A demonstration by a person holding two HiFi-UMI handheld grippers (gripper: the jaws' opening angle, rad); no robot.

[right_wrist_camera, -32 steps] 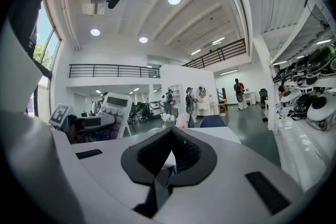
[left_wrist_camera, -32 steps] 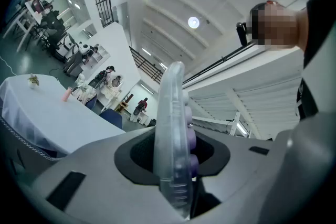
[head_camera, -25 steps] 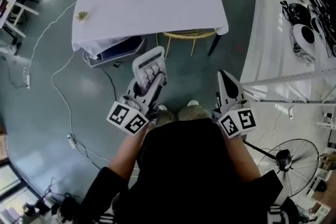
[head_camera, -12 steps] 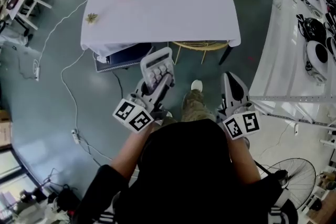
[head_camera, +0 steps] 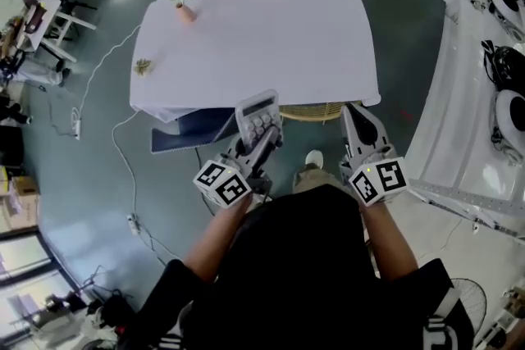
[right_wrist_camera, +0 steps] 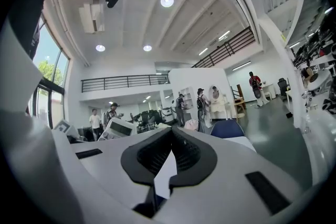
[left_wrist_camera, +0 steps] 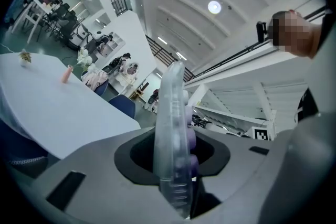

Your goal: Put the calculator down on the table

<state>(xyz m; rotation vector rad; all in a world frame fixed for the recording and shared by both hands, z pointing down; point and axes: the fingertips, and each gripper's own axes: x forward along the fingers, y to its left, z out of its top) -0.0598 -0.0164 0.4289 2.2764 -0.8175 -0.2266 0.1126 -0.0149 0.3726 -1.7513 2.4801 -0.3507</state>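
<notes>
The left hand-held gripper (head_camera: 264, 139) pinches the calculator (head_camera: 259, 112) in the air near the white desk (head_camera: 271, 37), the right hand-held gripper (head_camera: 359, 123) is pressed together and empty, so it looks like carrying time, and next the calculator must go over the desk and down.

Pale grey calculator (head_camera: 260, 116), held aloft at white table (head_camera: 271, 29) near edge
</notes>
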